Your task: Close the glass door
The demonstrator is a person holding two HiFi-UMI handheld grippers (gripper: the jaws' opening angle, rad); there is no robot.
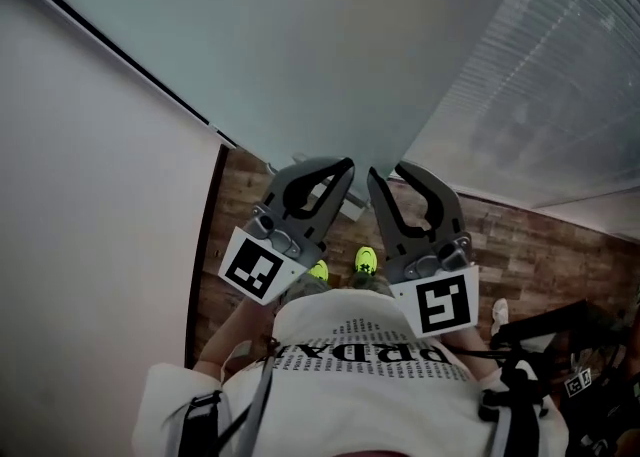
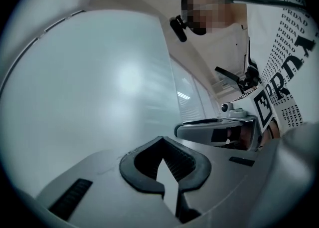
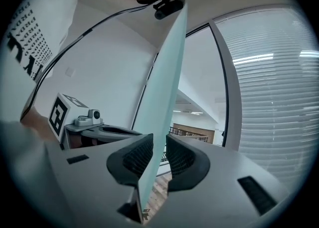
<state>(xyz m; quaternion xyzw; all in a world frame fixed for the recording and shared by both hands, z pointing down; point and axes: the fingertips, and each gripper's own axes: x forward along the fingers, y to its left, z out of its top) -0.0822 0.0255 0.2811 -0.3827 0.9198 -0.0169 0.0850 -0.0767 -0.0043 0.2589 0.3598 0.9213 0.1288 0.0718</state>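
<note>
White plaster wall (image 1: 90, 195) is running down the far left, where the frosted glass door (image 1: 300, 45) is standing ajar above the wood floor (image 1: 520, 245). Its free edge is showing open space beyond, so the closing is not yet done.

The left gripper (image 2: 160, 147) is hovering close beside the door's broad frosted face. Its fingers are pressed together at the tips with nothing between them. Held like that, it is probably acting as a blunt pusher against the pane rather than as a clamp.

Just to its right, the right gripper (image 3: 155, 147) is straddling the door's thin vertical edge. Its fingers are spread narrowly, one on each side of the glass, with a sliver of floor showing past the right pad. They are bracketing the pane rather than visibly pinching it, and that placement looks chosen so the edge can be steered toward the frame. Slatted blinds (image 3: 269, 97) are filling the far right.
</note>
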